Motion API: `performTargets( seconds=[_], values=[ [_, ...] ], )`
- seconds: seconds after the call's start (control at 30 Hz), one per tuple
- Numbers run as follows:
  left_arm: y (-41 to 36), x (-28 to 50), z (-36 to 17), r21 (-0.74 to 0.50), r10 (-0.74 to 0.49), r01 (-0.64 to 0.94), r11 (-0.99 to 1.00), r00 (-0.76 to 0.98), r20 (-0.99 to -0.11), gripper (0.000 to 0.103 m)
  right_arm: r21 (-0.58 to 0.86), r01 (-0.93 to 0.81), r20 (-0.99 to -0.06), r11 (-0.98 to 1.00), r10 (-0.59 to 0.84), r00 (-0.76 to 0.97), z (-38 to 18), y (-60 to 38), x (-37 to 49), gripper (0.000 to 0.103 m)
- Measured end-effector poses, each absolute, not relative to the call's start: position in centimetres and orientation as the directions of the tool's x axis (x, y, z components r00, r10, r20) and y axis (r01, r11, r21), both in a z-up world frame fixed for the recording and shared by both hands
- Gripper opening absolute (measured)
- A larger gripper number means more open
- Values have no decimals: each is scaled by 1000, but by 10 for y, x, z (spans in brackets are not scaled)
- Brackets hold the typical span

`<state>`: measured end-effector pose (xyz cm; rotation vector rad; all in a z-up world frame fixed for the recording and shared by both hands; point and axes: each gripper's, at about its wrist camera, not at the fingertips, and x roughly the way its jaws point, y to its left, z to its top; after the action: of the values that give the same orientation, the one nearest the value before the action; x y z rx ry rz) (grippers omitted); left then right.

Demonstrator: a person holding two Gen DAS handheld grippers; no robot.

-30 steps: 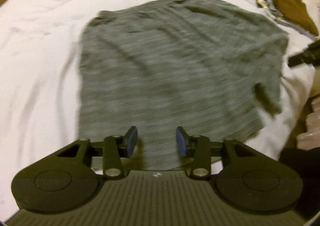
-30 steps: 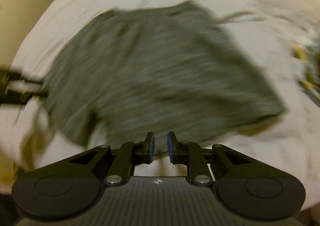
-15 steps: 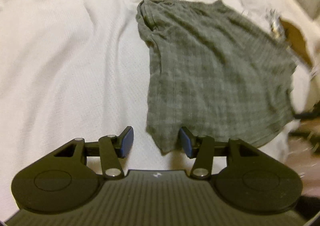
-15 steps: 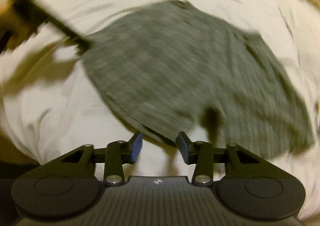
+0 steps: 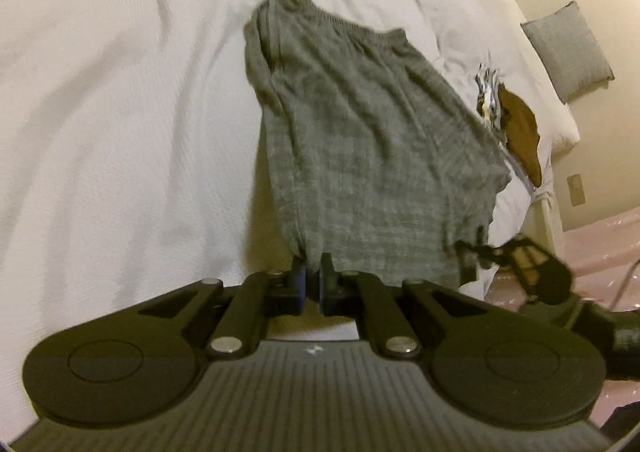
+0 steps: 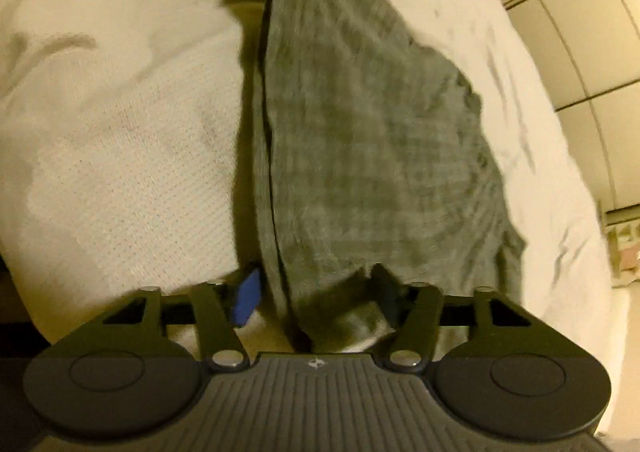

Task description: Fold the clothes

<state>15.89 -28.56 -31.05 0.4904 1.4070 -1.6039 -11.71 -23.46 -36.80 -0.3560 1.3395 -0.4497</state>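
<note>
A grey shirt [image 5: 360, 156] lies on the white bed [image 5: 120, 132], running from the upper centre of the left wrist view down to its lower centre. The left gripper [image 5: 313, 284] has its jaws narrow, pinching the shirt's near corner at the lower centre of the frame. At the right edge of that view the right gripper [image 5: 486, 251] touches the shirt's other near corner. In the right wrist view the right gripper [image 6: 316, 294] has its jaws wide, and the shirt's [image 6: 360, 140] edge hangs between them. A brown garment [image 5: 522, 132] and a pillow [image 5: 568, 52] sit at the upper right.
</note>
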Motion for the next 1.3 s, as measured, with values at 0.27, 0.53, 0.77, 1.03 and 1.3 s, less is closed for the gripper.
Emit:
performTargets(
  seconds=[0.27, 0.53, 0.77, 1.03, 1.3],
  values=[
    [-274, 162, -299, -483, -331, 875, 34, -446, -832, 2, -348, 242, -893, 906, -398, 208, -342, -232, -113, 0],
    [-268, 162, -320, -445, -263, 893, 70, -414, -872, 1, -273, 258, -927, 927, -325, 186, -342, -240, -110, 1],
    [-279, 172, -307, -421, -335, 903, 85, -372, -866, 8, -224, 403, -923, 887, -326, 204, -316, -250, -122, 28],
    [-365, 157, -305, -345, -432, 938, 21, -303, -849, 23, -180, 582, -897, 793, -375, 233, -284, -333, -130, 36],
    [-460, 136, -315, -235, -472, 971, 34, -192, -860, 29, -38, 581, -870, 813, -313, 381, -288, -494, -112, 42]
  ],
)
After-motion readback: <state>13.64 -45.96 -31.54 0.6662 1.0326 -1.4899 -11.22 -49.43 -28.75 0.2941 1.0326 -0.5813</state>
